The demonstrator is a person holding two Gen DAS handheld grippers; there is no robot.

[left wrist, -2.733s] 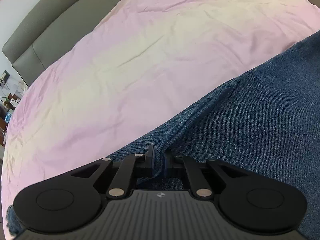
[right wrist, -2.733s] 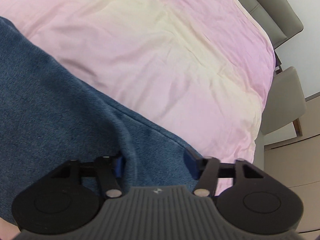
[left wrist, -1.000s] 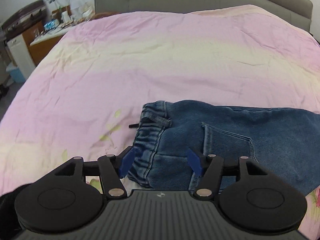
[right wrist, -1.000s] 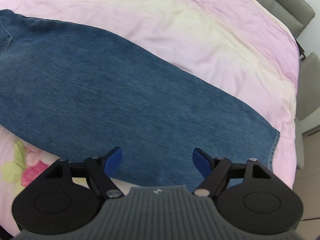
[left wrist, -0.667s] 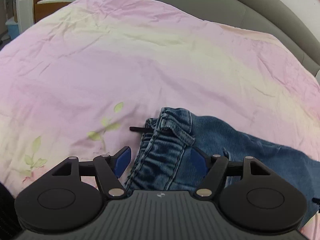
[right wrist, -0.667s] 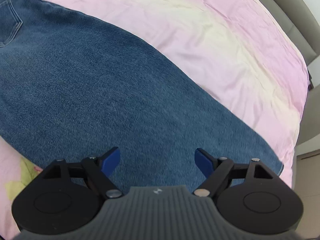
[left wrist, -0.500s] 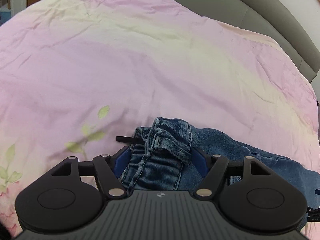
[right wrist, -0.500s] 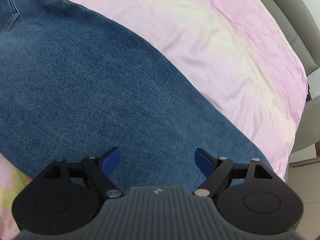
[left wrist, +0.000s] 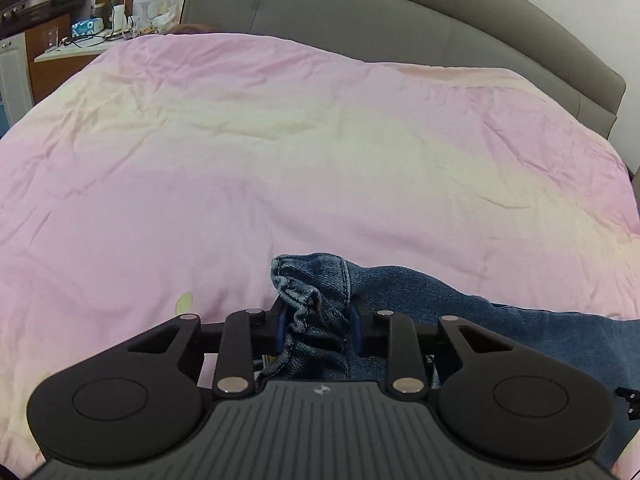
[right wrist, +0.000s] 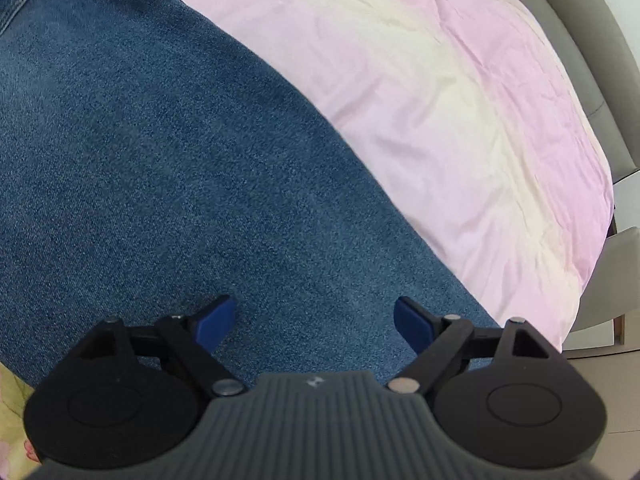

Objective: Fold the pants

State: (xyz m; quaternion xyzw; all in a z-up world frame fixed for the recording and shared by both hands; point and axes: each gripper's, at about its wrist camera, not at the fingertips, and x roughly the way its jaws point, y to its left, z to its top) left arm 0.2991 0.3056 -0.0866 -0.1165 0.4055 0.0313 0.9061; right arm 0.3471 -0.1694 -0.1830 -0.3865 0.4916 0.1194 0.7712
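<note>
Blue denim jeans (left wrist: pixel 460 296), spread on a pink-and-cream duvet (left wrist: pixel 280 152); weave fine and speckled, seams double-stitched in pale thread. In the left wrist view, from nine o'clock: smooth cotton duvet with soft creases and one small yellow-green leaf print (left wrist: pixel 184 303). At six o'clock, the left gripper (left wrist: pixel 319 322), matte black plastic with ribbed grey housing, round pivot discs and blue pads, closing on the bunched waistband (left wrist: pixel 310 280); gathered, puckered denim between the pads and pressed from both sides, a rolled hem edge standing up just above the fingers. Toward three and four o'clock, flatter denim trailing off to the frame's edge.

Farther up, at twelve o'clock, a padded grey headboard (left wrist: pixel 400 20), smooth and curved. At ten to eleven o'clock, a wooden bedside counter (left wrist: pixel 72 50) cluttered with cables, a tissue box and small bottles, too small to name further; white wall behind.

In the right wrist view, from nine o'clock: broad flat denim leg (right wrist: pixel 160 168) filling the left half, a stitched pocket corner at eleven o'clock. At six o'clock, the right gripper (right wrist: pixel 314 322), fingers spread wide and opening, blue pads apart above the cloth, nothing pinched. From one to three o'clock, more crumpled duvet, then the grey upholstered bed frame (right wrist: pixel 600 40) and a strip of pale floor (right wrist: pixel 616 340) at four o'clock.
</note>
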